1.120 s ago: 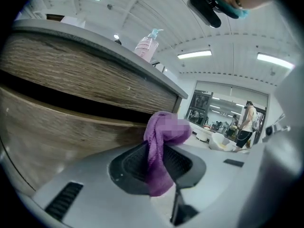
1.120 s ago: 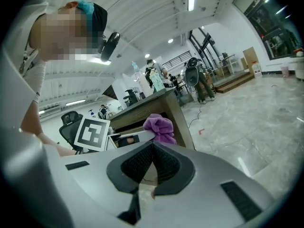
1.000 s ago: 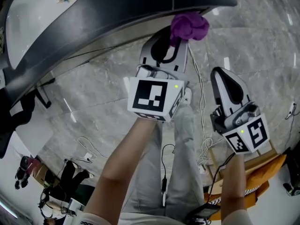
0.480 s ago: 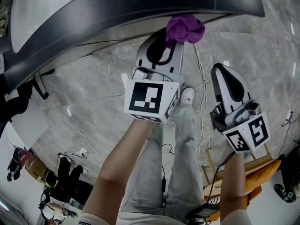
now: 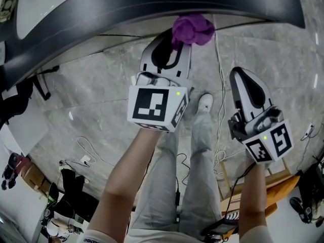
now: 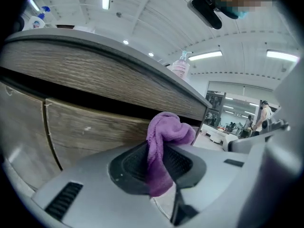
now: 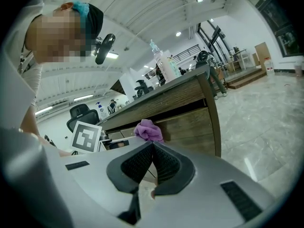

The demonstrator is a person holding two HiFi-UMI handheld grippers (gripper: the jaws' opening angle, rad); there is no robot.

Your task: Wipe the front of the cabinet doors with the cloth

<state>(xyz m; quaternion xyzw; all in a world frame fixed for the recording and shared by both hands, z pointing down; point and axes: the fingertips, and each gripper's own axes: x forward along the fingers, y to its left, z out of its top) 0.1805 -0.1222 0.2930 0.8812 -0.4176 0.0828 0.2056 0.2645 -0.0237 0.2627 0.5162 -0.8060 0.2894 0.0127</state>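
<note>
A purple cloth [image 5: 191, 28] bunches out of my left gripper [image 5: 172, 48], which is shut on it and held just under the dark counter edge [image 5: 152, 6]. In the left gripper view the purple cloth [image 6: 164, 141] hangs between the jaws right in front of the wooden cabinet doors [image 6: 90, 132]. My right gripper [image 5: 243, 82] floats to the right, lower, shut with nothing in it. The right gripper view shows its closed right gripper [image 7: 151, 151], the purple cloth [image 7: 148, 130] and the cabinet doors [image 7: 190, 122] beyond.
Grey marble floor [image 5: 101, 100] lies below, with white cables [image 5: 218, 85] trailing near the person's legs [image 5: 197, 161]. Bags and clutter [image 5: 66, 196] sit at lower left, an orange wooden stool [image 5: 273, 186] at lower right. Bottles [image 7: 164, 65] stand on the counter top.
The left gripper with the cloth has drifted slightly left along the counter edge. The right gripper has stayed almost still.
</note>
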